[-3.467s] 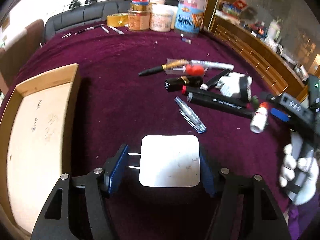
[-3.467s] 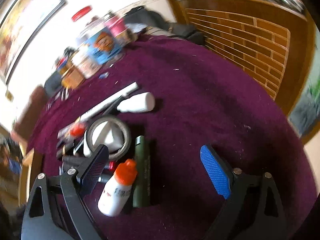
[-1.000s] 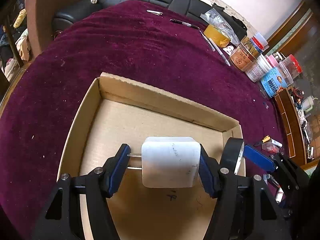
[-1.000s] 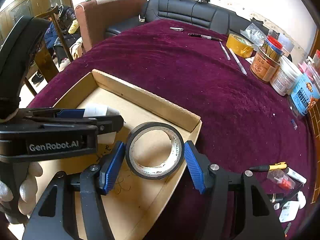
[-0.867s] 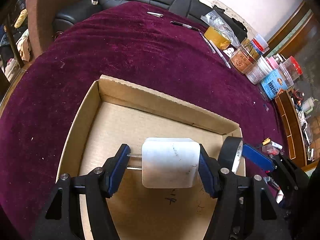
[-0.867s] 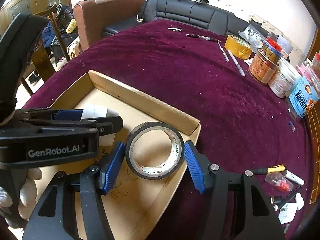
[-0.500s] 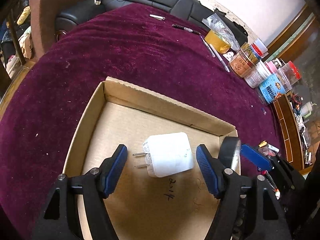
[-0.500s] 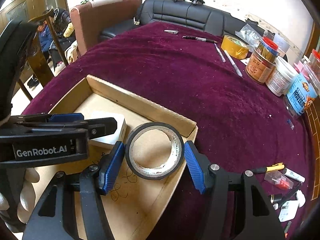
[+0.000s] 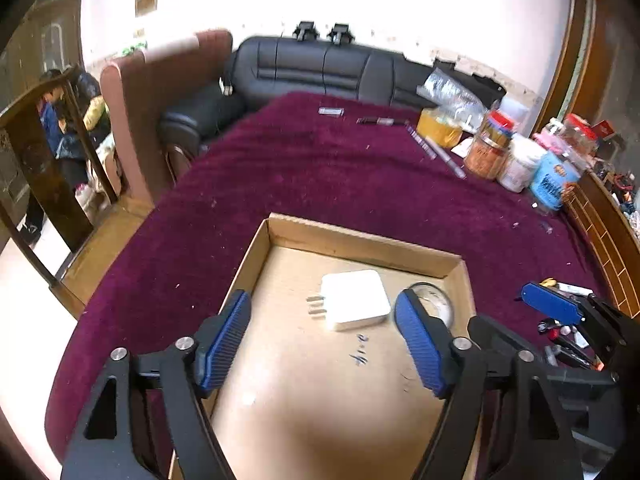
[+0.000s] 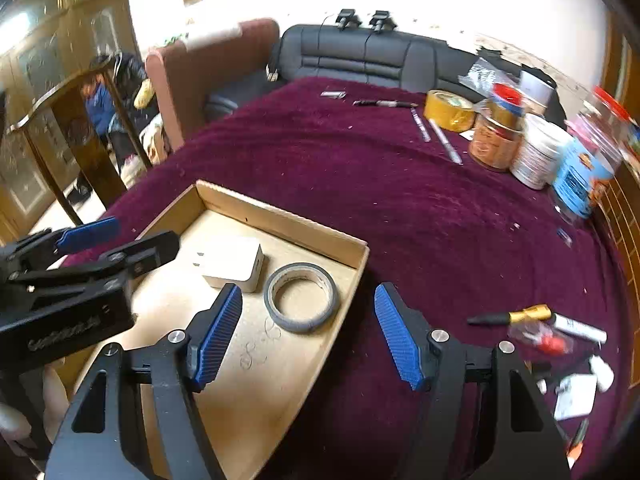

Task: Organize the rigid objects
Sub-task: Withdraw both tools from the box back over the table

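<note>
A shallow cardboard box (image 9: pixel 360 240) (image 10: pixel 280 216) lies on the purple cloth. Inside it lie a white plug charger (image 9: pixel 354 299) (image 10: pixel 232 262) and a black tape roll (image 10: pixel 302 297), side by side. In the left wrist view the roll (image 9: pixel 436 300) is partly hidden by a finger. My left gripper (image 9: pixel 324 340) is open and empty, above the box and behind the charger. My right gripper (image 10: pixel 308 332) is open and empty, above the box's right wall, near the roll.
Pens, a marker and small bottles (image 10: pixel 552 336) lie on the cloth right of the box. Jars and tubs (image 10: pixel 532 148) and a yellow tape roll (image 10: pixel 448 110) stand at the far right. Pens (image 10: pixel 436 132) lie far back. A sofa (image 9: pixel 320 68) is beyond the table.
Both grippers opened. The charger and then the tape roll were let go and now lie in the box. Both grippers have drawn back and up.
</note>
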### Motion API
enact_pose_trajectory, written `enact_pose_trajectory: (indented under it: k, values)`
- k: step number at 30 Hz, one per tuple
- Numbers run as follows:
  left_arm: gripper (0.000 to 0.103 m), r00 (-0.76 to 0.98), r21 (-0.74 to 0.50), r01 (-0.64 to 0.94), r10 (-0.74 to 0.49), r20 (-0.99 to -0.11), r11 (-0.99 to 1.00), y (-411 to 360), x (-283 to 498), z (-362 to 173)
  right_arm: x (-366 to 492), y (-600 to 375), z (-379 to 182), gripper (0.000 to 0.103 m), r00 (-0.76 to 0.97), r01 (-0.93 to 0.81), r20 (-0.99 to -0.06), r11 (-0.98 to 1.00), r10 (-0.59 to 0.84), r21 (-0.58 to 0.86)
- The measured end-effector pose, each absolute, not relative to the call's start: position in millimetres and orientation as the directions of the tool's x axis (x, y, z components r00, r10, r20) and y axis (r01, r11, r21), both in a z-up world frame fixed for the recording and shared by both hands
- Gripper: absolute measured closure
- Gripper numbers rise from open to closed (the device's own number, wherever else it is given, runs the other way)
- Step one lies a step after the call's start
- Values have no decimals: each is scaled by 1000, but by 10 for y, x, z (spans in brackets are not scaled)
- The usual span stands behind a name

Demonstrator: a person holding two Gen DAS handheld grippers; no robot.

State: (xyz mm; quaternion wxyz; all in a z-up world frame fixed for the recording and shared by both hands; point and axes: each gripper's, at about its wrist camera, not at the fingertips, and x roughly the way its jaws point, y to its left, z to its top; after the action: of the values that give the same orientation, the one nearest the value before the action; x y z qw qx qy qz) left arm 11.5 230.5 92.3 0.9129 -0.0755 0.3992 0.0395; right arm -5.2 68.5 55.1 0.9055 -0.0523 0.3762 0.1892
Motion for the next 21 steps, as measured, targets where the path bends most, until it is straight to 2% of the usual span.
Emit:
enact_pose_trajectory:
  k: [5,15,21]
  values:
    - [29,715,-112,-109,-1,-699,988,2141,-145,1043,-303,375,614,34,678,-340,-668,937,306,84]
    - [29,727,-91,-53,-24,-686,994,1727,-444,1113,-625,-410,624,34,735,-201,-628,966,257,159]
    - [29,731,-61,-24,-24,-682,998,1473,-532,1135,-797,-928,729,34,795,-108,-575,978,194,181]
